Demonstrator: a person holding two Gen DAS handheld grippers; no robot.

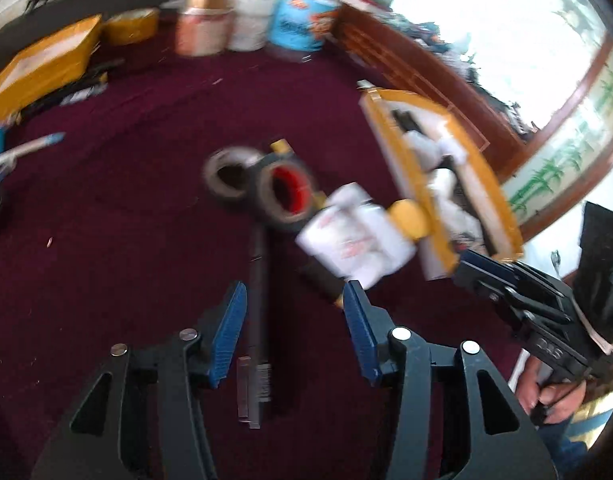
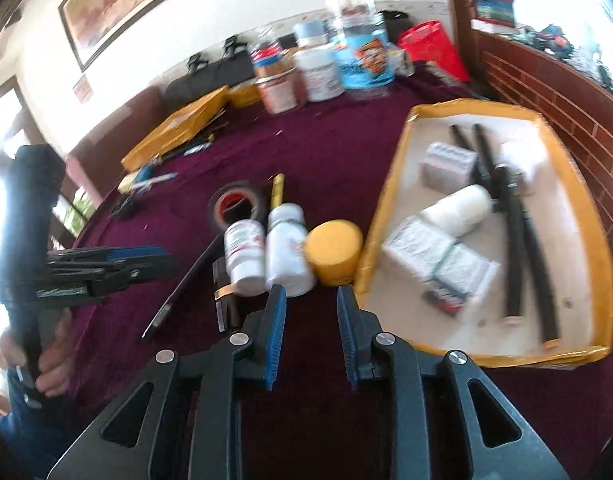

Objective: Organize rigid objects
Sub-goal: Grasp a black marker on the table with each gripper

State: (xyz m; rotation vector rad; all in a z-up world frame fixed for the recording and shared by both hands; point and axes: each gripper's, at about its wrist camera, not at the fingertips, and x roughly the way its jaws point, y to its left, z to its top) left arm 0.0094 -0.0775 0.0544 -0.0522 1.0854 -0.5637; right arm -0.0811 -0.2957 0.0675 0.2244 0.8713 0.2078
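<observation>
Looking through the left wrist view first: the left gripper [image 1: 294, 320] hangs over the maroon tabletop [image 1: 106, 240] with its jaws apart and nothing in them, a dark brush [image 1: 260, 320] lying on the cloth right between the pads. Two tape rolls [image 1: 262, 188] and some white bottles [image 1: 354, 240] sit just beyond, all pretty blurry.

Right wrist view is sharper. The right gripper [image 2: 311, 320] has its jaws a little apart, empty too, aimed at the loose cluster: white bottles [image 2: 266, 248] and a yellow tub [image 2: 334, 252] just beside the yellow-rimmed tray [image 2: 390, 184]. Boxes, a bottle and black sticks are already lying in that tray, so I'd guess it's the collection spot and the leftovers go in next.
</observation>
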